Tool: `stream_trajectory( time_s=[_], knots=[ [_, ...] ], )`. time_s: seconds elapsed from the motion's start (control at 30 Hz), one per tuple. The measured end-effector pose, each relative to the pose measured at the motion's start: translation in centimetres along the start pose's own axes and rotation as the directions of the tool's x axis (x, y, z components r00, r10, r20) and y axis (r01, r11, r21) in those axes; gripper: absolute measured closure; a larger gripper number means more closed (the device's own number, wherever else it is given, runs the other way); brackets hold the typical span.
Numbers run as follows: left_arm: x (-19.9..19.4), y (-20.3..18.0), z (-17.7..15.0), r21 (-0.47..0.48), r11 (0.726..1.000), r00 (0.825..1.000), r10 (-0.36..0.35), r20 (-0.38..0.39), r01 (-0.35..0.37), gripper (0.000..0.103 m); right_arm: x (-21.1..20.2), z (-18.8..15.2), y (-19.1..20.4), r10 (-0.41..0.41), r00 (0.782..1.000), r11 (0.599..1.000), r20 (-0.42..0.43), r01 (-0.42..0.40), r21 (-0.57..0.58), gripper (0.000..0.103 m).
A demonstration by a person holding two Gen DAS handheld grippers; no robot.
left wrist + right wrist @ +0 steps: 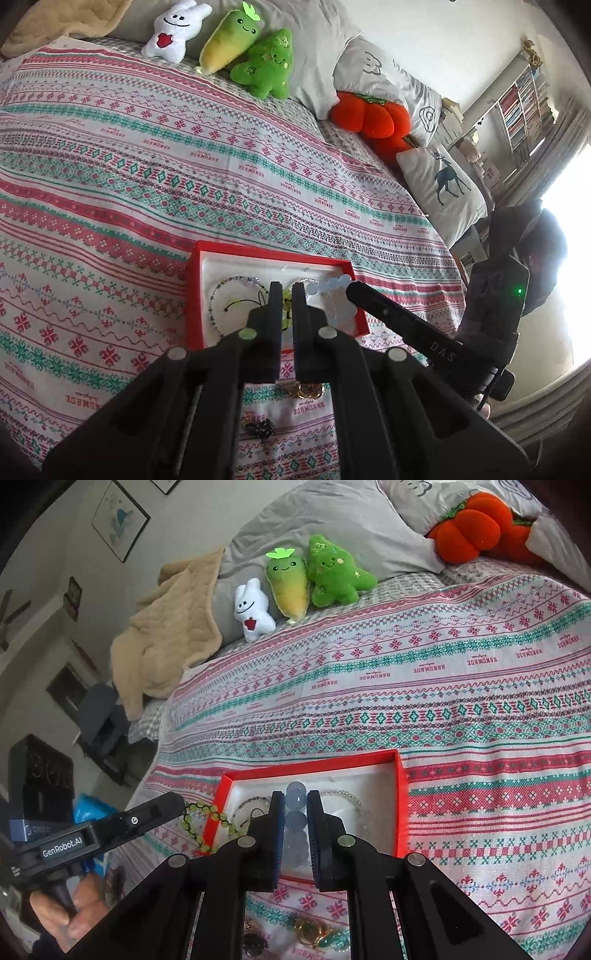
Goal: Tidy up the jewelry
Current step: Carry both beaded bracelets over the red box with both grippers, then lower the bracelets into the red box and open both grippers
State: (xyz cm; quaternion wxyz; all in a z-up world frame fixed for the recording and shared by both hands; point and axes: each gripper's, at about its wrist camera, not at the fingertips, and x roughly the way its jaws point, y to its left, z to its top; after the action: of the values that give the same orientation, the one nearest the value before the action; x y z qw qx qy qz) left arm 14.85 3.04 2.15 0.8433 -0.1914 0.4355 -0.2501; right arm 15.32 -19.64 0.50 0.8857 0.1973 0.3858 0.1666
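A red box (236, 249) with a white lining lies on the patterned bedspread; it also shows in the right wrist view (314, 763). My left gripper (287, 291) is shut on a yellow-green bead bracelet (286, 300) over the box's near part; the bracelet hangs from it in the right wrist view (201, 825). My right gripper (296, 798) is shut on a pale blue bead bracelet (296, 819) above the box; those beads also show in the left wrist view (332, 285). A thin beaded bracelet (218, 295) lies in the box.
Gold earrings (308, 932) and dark jewelry pieces (260, 428) lie on the bedspread in front of the box. Plush toys (255, 55) and pillows (439, 184) line the far end of the bed. A beige blanket (162, 627) is heaped at the bed's corner.
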Motion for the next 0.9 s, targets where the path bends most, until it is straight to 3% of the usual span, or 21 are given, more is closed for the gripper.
stream_trajectory(
  time_s=[0.2,0.3,0.47,0.53,0.6,0.73,0.9],
  knots=[
    [1.1,0.3,-0.2,0.060,0.994,0.996,0.087,0.013,-0.088,0.097,-0.3,0.0,-0.5,-0.071,0.997,0.997,0.021,0.071,-0.002,0.088],
    [1.7,0.4,-0.1,0.106,0.989,0.995,0.100,0.002,-0.100,0.097,-0.5,-0.1,-0.7,-0.087,0.996,0.996,0.023,0.087,0.012,0.080],
    [1.0,0.0,0.3,0.148,0.981,0.992,0.120,0.039,-0.124,0.092,-0.9,-0.6,0.1,-0.091,0.996,0.996,0.024,0.091,-0.016,0.079],
    [0.6,0.4,0.5,0.122,0.986,0.993,0.114,0.034,-0.117,0.088,-1.2,-0.8,0.6,-0.085,0.996,0.996,0.024,0.086,-0.034,0.075],
    [0.1,0.8,0.2,0.104,0.988,0.994,0.110,0.025,-0.112,0.087,-1.5,-1.1,0.9,-0.089,0.996,0.995,0.027,0.090,-0.044,0.053],
    [-1.1,0.8,-1.7,0.122,0.984,0.992,0.125,0.033,-0.128,0.086,-2.4,-1.9,1.9,-0.081,0.996,0.994,0.033,0.084,-0.073,0.049],
    [-1.7,1.9,-5.4,0.106,0.984,0.989,0.148,-0.022,-0.145,0.068,-3.5,-3.9,2.5,-0.113,0.993,0.985,0.024,0.116,-0.128,0.041]
  ],
)
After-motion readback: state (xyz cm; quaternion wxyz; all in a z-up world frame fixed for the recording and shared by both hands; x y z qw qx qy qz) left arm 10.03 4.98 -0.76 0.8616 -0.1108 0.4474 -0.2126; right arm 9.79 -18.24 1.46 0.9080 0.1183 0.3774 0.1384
